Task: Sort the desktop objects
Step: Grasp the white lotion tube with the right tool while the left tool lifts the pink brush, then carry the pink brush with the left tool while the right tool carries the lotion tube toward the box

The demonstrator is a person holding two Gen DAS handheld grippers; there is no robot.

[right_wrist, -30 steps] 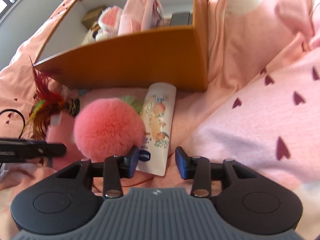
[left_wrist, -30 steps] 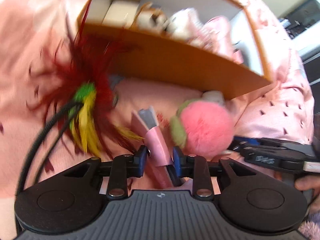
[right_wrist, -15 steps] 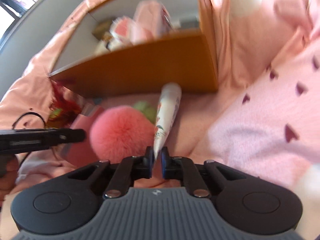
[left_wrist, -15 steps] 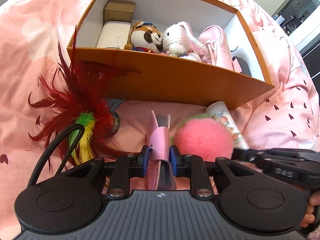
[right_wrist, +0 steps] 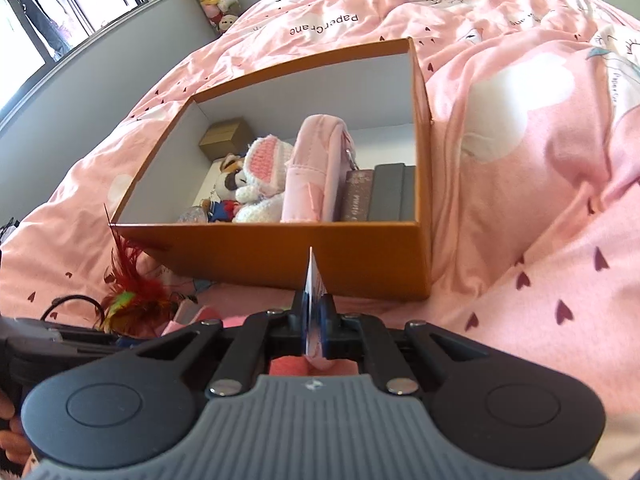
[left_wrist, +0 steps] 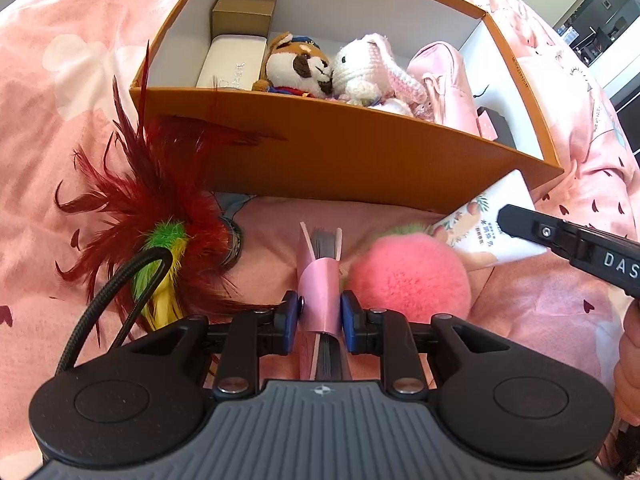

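Note:
My left gripper [left_wrist: 320, 316] is shut on a pink notebook [left_wrist: 320, 292], held on edge just above the bedspread in front of the orange box [left_wrist: 360, 156]. My right gripper [right_wrist: 316, 320] is shut on a white peach-print cream tube [right_wrist: 314, 280], lifted edge-on before the orange box [right_wrist: 320, 256]; the tube also shows at the right of the left wrist view [left_wrist: 488, 224]. A pink pompom [left_wrist: 408, 276] lies right of the notebook. A red feather toy [left_wrist: 160, 208] lies to the left.
The box holds a gold box [left_wrist: 244, 14], a white case [left_wrist: 232, 62], a plush dog [left_wrist: 300, 64], a crochet rabbit [left_wrist: 368, 68], a pink pouch [right_wrist: 316, 172] and dark books [right_wrist: 384, 192]. Pink bedding [right_wrist: 540, 160] surrounds it. A black cable [left_wrist: 120, 276] loops at the left.
My right gripper closed on the cream tube and lifted it off the bed. My left gripper closed on the pink notebook and stood it on edge.

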